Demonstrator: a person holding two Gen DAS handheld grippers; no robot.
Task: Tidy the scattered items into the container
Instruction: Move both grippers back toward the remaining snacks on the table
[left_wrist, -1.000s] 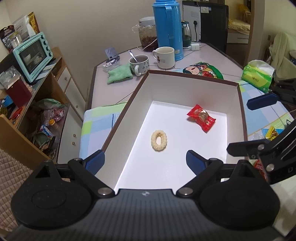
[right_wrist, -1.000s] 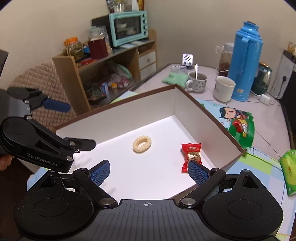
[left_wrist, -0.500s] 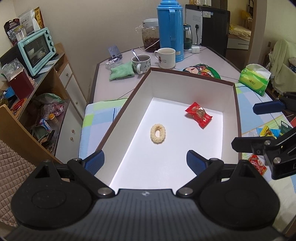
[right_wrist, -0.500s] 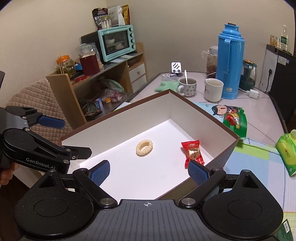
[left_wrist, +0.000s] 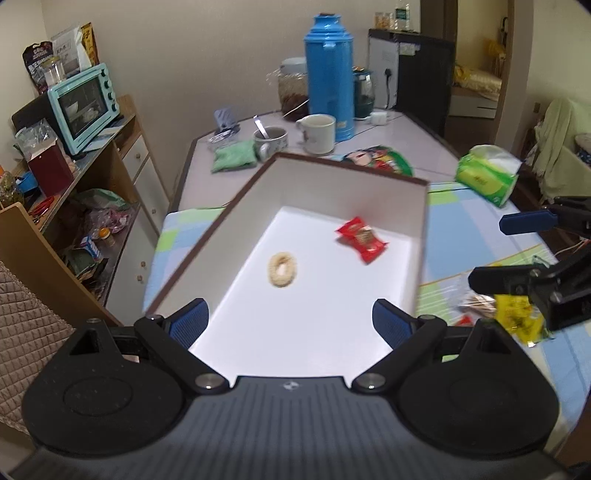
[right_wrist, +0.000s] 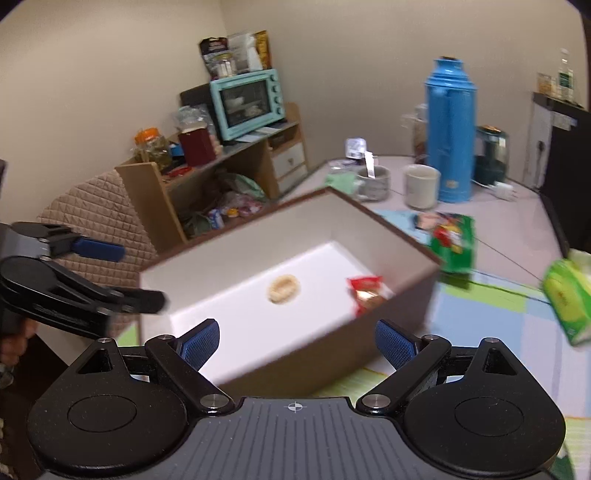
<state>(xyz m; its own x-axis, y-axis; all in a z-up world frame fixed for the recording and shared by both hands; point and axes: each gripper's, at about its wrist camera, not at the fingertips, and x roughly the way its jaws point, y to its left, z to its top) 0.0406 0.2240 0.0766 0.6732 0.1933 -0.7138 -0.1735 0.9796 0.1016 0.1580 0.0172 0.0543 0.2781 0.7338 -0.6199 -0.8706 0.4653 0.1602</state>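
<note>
A brown-rimmed box with a white inside holds a ring-shaped cracker and a red wrapped snack. My left gripper hangs open and empty above the box's near end. To the right of the box, my right gripper is open above a yellow wrapper and a clear-wrapped snack on the checked cloth. In the right wrist view my right gripper is open and empty outside the box's near wall. The cracker, the red snack and the left gripper also show there.
A green tissue pack and a cartoon snack bag lie beyond the box. A blue thermos, two mugs, a green pouch and a jar stand at the back. A shelf with a toaster oven is left.
Both grippers have pulled back from the box and stayed open. The right one has drifted right, so wrappers on the cloth have come into the left wrist view. Both views are now blurred.
</note>
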